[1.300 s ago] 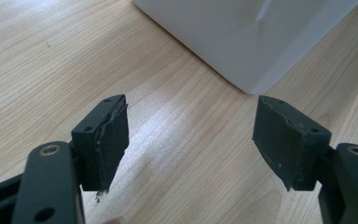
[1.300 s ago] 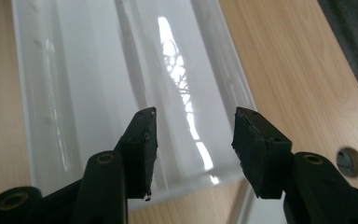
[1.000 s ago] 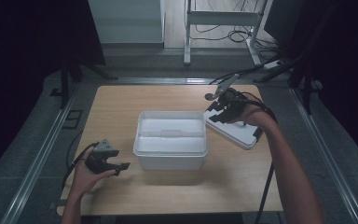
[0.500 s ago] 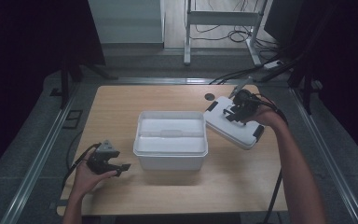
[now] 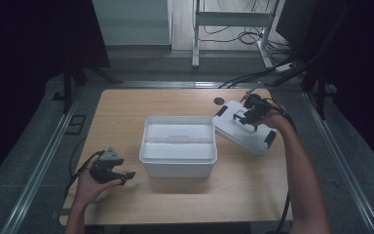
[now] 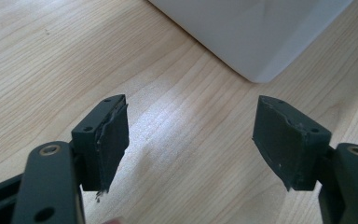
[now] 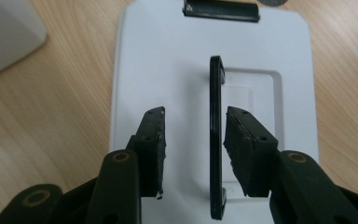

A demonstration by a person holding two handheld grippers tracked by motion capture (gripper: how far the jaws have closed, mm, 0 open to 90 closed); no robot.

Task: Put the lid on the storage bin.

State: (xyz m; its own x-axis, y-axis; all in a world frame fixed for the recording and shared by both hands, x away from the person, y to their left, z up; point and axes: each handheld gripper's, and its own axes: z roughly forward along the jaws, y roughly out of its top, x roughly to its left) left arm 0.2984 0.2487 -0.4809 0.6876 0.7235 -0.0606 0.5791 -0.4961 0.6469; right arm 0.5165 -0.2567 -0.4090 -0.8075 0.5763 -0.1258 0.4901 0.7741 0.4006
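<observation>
r gripper [image 7: 193, 126] jaws closing astride lid handle [image 7: 216, 135]

right gripper [image 5: 247, 116] over white lid [image 5: 243, 127] | contact unclear | left gripper [image 5: 111, 168] beside bin [image 5: 177, 146]

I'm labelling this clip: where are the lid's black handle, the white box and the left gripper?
lid's black handle [image 7: 216, 140], right gripper view, middle of the bar.
white box [image 5: 177, 165], high view, front wall.
left gripper [image 6: 191, 140], left gripper view, between its fingertips.
</observation>
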